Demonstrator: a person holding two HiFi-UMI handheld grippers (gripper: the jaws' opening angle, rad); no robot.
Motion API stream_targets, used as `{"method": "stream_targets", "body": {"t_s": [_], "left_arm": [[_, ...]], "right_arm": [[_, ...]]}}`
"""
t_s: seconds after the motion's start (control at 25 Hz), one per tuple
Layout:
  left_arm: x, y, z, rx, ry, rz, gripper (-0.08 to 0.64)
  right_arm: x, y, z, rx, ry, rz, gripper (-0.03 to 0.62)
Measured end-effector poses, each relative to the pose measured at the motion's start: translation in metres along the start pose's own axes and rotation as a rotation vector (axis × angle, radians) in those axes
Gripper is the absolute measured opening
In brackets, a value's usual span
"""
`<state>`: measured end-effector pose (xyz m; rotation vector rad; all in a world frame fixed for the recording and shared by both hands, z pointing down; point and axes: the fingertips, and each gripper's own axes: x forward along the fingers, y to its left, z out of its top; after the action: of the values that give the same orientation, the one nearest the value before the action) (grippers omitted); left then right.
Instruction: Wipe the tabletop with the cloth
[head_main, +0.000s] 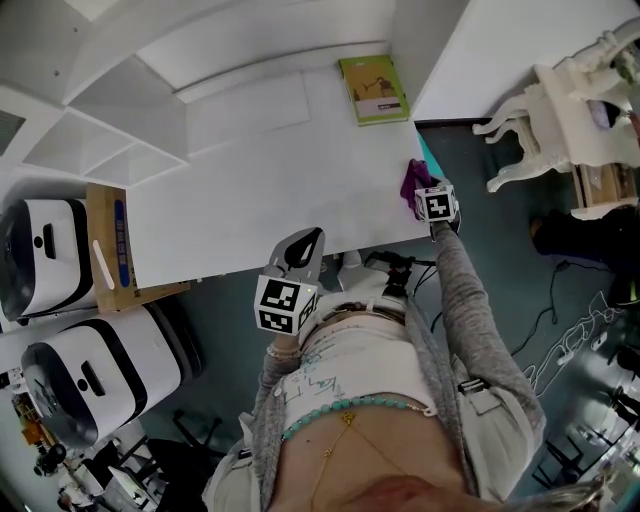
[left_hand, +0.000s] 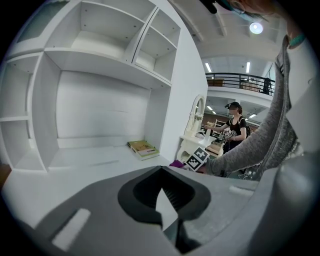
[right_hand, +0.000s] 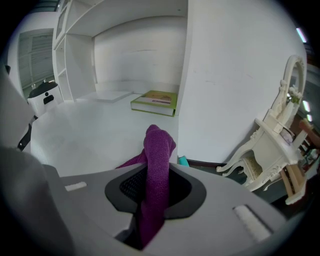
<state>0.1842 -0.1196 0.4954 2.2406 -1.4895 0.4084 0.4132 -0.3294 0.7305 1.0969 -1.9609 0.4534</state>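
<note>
Jaws of the left gripper (left_hand: 163, 200) are pressed together on nothing, just off the white tabletop's (head_main: 270, 170) near edge. At that tabletop's near right corner the right gripper (right_hand: 155, 190) clamps a purple cloth (right_hand: 159, 150), its long axis running along the jaws, folded end pointing toward a green book (head_main: 372, 90) on the tabletop's far right side

White cubby shelves (head_main: 105, 115) stood above a dark teal floor (head_main: 500, 235), ornate white vanity (head_main: 565, 110) at right, ceiling strip lights (left_hand: 208, 67) lit.
</note>
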Motion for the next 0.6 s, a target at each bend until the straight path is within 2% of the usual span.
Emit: {"method": "stream_targets", "body": {"t_s": [0.2, 0.44, 0.6], "left_arm": [[-0.019, 0.023, -0.002, 0.000, 0.000, 0.013, 0.000], [-0.046, 0.056, -0.010, -0.020, 0.002, 0.032, 0.000], [-0.057, 0.071, -0.015, -0.029, 0.000, 0.026, 0.000]], "right_arm": [[0.000, 0.017, 0.004, 0.024, 0.003, -0.006, 0.091], [0.000, 0.051, 0.007, -0.016, 0.019, -0.018, 0.086], [0.001, 0.068, 0.010, -0.010, 0.010, -0.026, 0.083]]}}
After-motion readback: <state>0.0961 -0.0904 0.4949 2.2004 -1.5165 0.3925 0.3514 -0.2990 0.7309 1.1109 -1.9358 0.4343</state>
